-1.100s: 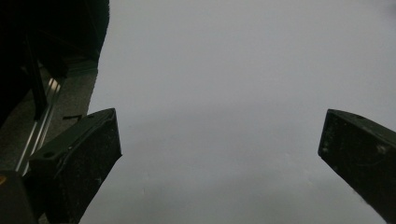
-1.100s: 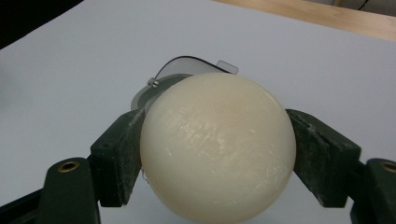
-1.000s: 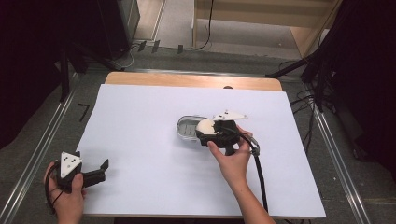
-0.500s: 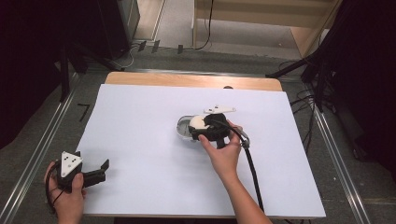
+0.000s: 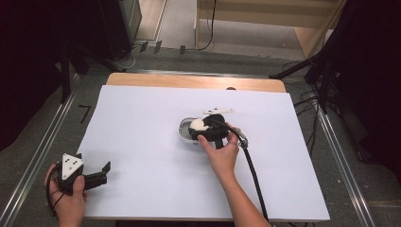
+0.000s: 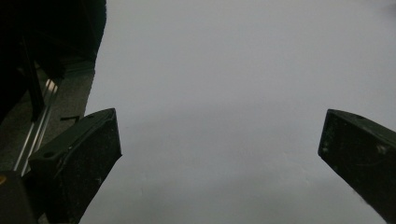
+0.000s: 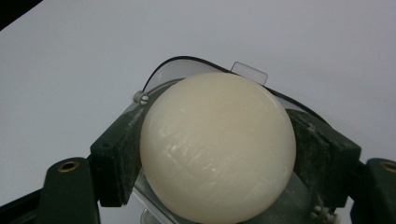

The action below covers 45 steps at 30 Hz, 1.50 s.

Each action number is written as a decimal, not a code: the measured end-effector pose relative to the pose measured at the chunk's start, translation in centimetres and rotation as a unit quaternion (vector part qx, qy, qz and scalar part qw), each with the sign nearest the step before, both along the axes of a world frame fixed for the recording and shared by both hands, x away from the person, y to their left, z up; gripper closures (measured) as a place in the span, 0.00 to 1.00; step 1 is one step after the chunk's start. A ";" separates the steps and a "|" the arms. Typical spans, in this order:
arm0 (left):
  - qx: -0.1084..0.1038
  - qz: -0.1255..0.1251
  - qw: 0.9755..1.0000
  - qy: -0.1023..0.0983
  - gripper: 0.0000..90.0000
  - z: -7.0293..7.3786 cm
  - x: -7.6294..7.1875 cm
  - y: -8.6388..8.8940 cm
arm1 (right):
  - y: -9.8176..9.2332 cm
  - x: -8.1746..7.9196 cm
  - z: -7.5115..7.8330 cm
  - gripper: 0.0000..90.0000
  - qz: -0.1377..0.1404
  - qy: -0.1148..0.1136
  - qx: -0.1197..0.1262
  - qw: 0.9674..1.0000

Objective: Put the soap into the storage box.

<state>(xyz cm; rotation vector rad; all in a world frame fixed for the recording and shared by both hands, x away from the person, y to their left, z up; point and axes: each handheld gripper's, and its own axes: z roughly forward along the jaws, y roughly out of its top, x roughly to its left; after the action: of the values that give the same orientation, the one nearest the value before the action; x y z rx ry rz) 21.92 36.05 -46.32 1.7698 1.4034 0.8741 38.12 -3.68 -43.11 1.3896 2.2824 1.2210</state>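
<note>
L hand: (image 5: 71, 194) my left, near-left corner of the table, wrapped round the L gripper's body.
L gripper: (image 5: 101, 172) sits low over the white sheet (image 5: 142, 142), grey plate on top, nose aimed right. In the left gripper view (image 6: 219, 149) I see jaws wide apart, just bare sheet btwn them; nothing gripped.
Table edge, L: metal rail (image 5: 42, 151) runs alongside the sheet; dark floor beyond it.
Sheet: covers nearly the whole tabletop; a strip of wood (image 5: 189, 81) shows along the far edge.
Clear dish: (image 5: 185, 130) small, see-through, dark rim, abt mid-table, slightly right of centre. In the right gripper view (image 7: 250, 71) a clear tab sticks out at its far rim.
Ball: (image 5: 197, 125) cream-white, round, smooth; I see it over the dish, at the dish's right part. Can't tell if it rests on the dish floor or is lifted off it.
R gripper: (image 5: 201, 128) reaches in from the right, tips at the dish. In the right gripper view (image 7: 217, 149) both jaws press the ball's (image 7: 217, 147) sides, one each side: clamped on the ball, pads touching it.
R hand: (image 5: 221, 151) my right, just near side of the dish, holding the gripper from behind.
Cable: (image 5: 253, 175) black, trails from the R gripper back toward the near edge, alongside my forearm.
</note>
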 end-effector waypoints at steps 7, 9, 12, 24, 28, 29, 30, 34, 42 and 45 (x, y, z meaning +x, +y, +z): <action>0.000 0.000 1.000 -0.001 0.00 0.0 0.0 0.0 | -0.1 0.4 -0.6 0.27 0.001 0.015 0.003 1.000; 0.001 -0.001 1.000 0.000 0.00 0.0 0.0 0.0 | 0.0 0.4 -0.7 0.27 0.001 0.016 -0.001 1.000; 0.000 -0.001 1.000 -0.001 0.00 0.0 0.0 0.0 | 0.0 0.4 -0.7 0.27 0.001 0.015 -0.004 1.000; 0.003 -0.001 1.000 -0.001 0.00 0.0 0.0 -0.1 | -0.1 0.1 -0.3 0.18 0.008 0.009 0.002 1.000; 0.002 0.000 1.000 -0.002 0.00 0.0 0.0 -0.1 | -0.5 0.0 0.2 0.17 0.005 0.000 0.010 1.000; 0.003 0.000 1.000 -0.002 0.00 0.0 0.0 -0.1 | -0.6 -0.1 0.4 0.17 0.004 -0.002 0.014 1.000; 0.003 -0.001 1.000 -0.001 0.00 0.0 0.0 -0.1 | -0.7 -0.1 0.5 0.17 0.004 -0.003 0.016 1.000; 0.005 -0.001 1.000 -0.002 0.00 0.0 0.0 -0.1 | -1.0 -0.3 1.0 0.17 0.002 -0.011 0.020 1.000; 0.003 -0.003 1.000 0.000 0.00 0.0 0.1 -0.1 | -1.6 -0.9 1.7 0.17 0.007 -0.022 0.015 1.000; 0.001 -0.004 1.000 0.000 0.00 0.0 0.1 0.0 | -2.0 -1.3 2.0 0.17 0.009 -0.031 0.017 0.999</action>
<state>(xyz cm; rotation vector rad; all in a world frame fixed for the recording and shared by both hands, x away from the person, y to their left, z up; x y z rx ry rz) 21.99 36.03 -46.36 1.7764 1.3946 0.8706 36.78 -5.65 -41.13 1.3266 2.2481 1.2953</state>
